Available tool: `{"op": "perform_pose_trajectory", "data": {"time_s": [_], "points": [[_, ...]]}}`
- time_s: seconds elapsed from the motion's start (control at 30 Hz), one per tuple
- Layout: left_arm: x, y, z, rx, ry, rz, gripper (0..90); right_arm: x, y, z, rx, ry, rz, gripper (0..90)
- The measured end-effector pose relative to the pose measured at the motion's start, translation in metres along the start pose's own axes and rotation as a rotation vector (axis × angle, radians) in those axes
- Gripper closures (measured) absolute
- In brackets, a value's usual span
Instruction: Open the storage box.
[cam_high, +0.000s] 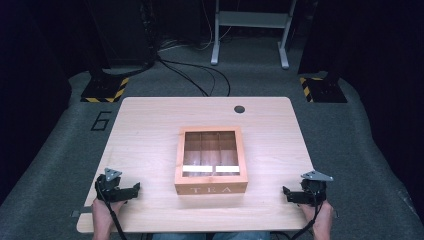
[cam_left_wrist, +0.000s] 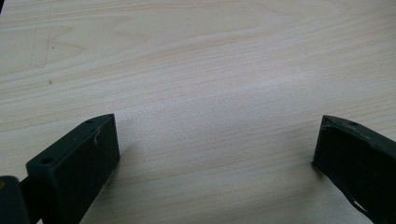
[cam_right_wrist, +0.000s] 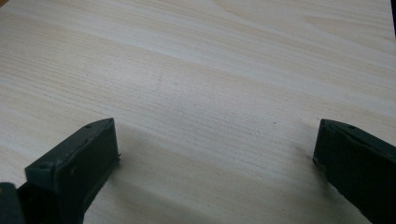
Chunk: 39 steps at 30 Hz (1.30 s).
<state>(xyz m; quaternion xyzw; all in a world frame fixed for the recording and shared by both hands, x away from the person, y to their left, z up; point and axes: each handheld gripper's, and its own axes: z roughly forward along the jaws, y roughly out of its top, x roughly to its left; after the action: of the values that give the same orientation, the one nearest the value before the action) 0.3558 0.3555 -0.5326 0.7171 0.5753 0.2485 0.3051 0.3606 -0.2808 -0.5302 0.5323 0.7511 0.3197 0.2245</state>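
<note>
bench: a pale wooden bench (cam_high: 150, 130) lies before you on a grey carpeted floor (cam_high: 60, 150), with a small dark round hole (cam_high: 239, 109) near its far edge.
tea box: a wooden tea box (cam_high: 211, 160) sits flat at the middle of the bench, its clear lid closed over inner compartments, the word "tea" on the wall facing you.
left tongs: your left tongs (cam_high: 131, 190) rest at the near left corner of the bench, pointing inward toward the box and well apart from it; in the left gripper view the two black jaws stand wide apart, bare wood grain between them, holding nothing.
right tongs: your right tongs (cam_high: 287, 194) rest at the near right corner, pointing inward toward the box and well apart from it; in the right gripper view the jaws stand equally wide, bare bench between them, holding nothing.
hands: your left hand (cam_high: 102, 212) and right hand (cam_high: 320, 215) come in from the near edge, each wrapped around its tool, a cable trailing back from each.
top plates: a grey three-cornered plate rides on top of each tool.
background: beyond the bench, black cables (cam_high: 195, 75) run across the floor, two yellow-and-black striped base plates (cam_high: 105, 90) flank the far corners, and a light grey metal stand (cam_high: 250, 30) rises at the back.
floor mark: a dark figure "6" (cam_high: 101, 121) is marked on the carpet left of the bench.
</note>
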Motion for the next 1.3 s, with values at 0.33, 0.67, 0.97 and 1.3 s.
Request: {"op": "perform_pose_trajectory", "data": {"time_s": [0.33,0.67,0.97,1.3], "points": [[-0.001,0.000,-0.001,0.004,-0.011,0.025,0.1,-0.001,0.001,0.001,0.004,-0.006,0.002,0.0],[-0.003,0.000,-0.001,-0.011,-0.009,0.049,0.1,-0.001,0.001,0.000,0.002,-0.021,0.018,0.0],[-0.022,0.001,-0.008,-0.067,-0.119,0.035,0.1,-0.001,0.001,0.001,-0.001,-0.026,0.026,0.0],[-0.068,0.008,-0.011,-0.115,-0.279,0.124,0.0,0.000,0.000,0.000,-0.006,-0.041,0.006,0.1]]}}
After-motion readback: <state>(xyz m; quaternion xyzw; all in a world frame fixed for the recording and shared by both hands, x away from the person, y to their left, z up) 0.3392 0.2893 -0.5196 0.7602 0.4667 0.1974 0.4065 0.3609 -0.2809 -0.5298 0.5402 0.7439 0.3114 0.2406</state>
